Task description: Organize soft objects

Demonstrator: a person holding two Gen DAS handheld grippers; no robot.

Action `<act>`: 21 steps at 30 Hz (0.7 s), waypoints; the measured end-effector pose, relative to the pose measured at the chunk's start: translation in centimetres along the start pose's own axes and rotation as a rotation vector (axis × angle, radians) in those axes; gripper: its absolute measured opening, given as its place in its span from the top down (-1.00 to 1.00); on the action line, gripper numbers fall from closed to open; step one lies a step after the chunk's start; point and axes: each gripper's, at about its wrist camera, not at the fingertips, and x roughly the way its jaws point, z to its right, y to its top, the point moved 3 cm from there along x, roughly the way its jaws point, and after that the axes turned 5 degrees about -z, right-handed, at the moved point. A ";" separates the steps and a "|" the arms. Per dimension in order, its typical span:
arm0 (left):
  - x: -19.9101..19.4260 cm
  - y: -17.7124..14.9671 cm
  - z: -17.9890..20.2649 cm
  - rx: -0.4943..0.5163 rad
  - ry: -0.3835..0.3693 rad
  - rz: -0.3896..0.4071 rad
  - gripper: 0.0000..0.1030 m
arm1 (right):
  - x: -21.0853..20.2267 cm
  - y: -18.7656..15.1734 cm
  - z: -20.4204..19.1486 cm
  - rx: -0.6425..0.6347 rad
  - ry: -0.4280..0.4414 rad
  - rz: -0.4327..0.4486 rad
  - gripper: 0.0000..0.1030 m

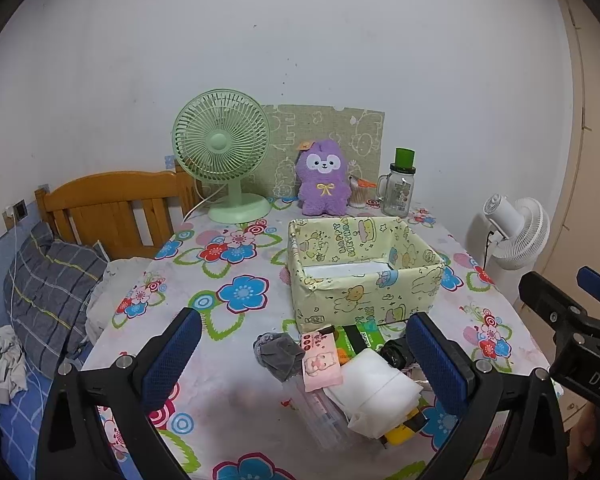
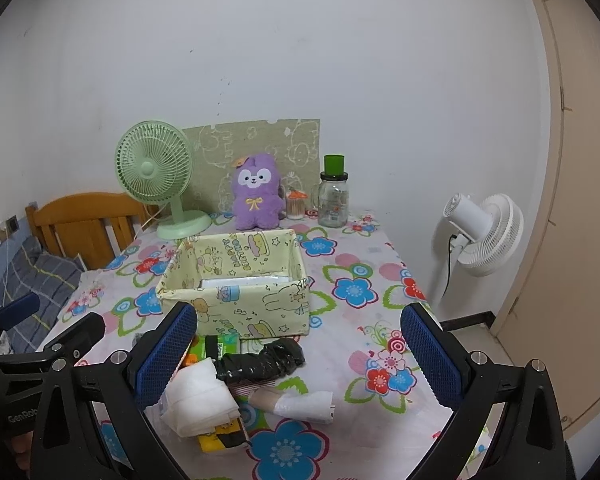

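A pale yellow cartoon-print box point(image 1: 364, 292) point(image 2: 236, 300) stands open on the floral table. In front of it lies a pile: a grey sock point(image 1: 278, 354), a pink tissue pack point(image 1: 320, 362), a green pack point(image 1: 360, 338) point(image 2: 214, 346), a white folded cloth point(image 1: 374, 388) point(image 2: 198, 398), a black wrapped bundle point(image 2: 260, 362) and a small white roll point(image 2: 300, 402). My left gripper point(image 1: 306, 364) is open, hovering over the pile. My right gripper point(image 2: 298, 354) is open, above the black bundle. Both are empty.
At the table's back stand a green desk fan point(image 1: 224, 160), a purple plush toy point(image 1: 324, 178) point(image 2: 257, 192) and a glass jar with a green lid point(image 1: 400, 188). A bed with a wooden headboard point(image 1: 112, 204) is left; a white floor fan point(image 2: 484, 234) right.
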 end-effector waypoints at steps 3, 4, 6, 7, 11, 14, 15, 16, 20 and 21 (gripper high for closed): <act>0.1 -0.1 -0.2 0.001 -0.002 -0.003 -1.00 | 0.0 0.0 0.0 0.002 0.006 0.000 -1.00; 0.1 -0.2 -0.3 0.002 -0.002 -0.003 -1.00 | 0.0 0.0 0.0 0.001 0.009 0.000 -1.00; 0.2 -0.2 -0.4 0.003 -0.003 -0.002 -1.00 | 0.0 -0.1 -0.2 -0.004 0.014 -0.001 -1.00; 0.2 -0.2 -0.4 0.002 -0.003 -0.002 -0.99 | 0.1 -0.2 -0.2 -0.005 0.012 0.000 -1.00; 0.3 -0.2 -0.3 0.002 -0.002 -0.002 -1.00 | 0.1 -0.2 -0.2 -0.003 0.014 0.000 -1.00; 0.3 -0.2 -0.4 0.003 -0.001 -0.005 -1.00 | 0.1 -0.3 -0.3 -0.007 0.016 -0.002 -1.00; 0.3 -0.3 -0.4 0.006 -0.001 -0.007 -1.00 | 0.2 -0.3 -0.4 -0.008 0.012 -0.002 -1.00; 0.3 -0.3 -0.3 0.009 -0.001 -0.007 -1.00 | 0.1 -0.3 -0.3 -0.007 0.005 -0.002 -1.00; 0.2 -0.5 -0.2 0.018 -0.005 -0.003 -1.00 | 0.0 -0.3 -0.2 -0.002 0.003 0.003 -1.00; 0.1 -0.5 -0.2 0.018 -0.006 -0.001 -1.00 | -0.1 -0.3 -0.2 -0.001 0.003 0.004 -1.00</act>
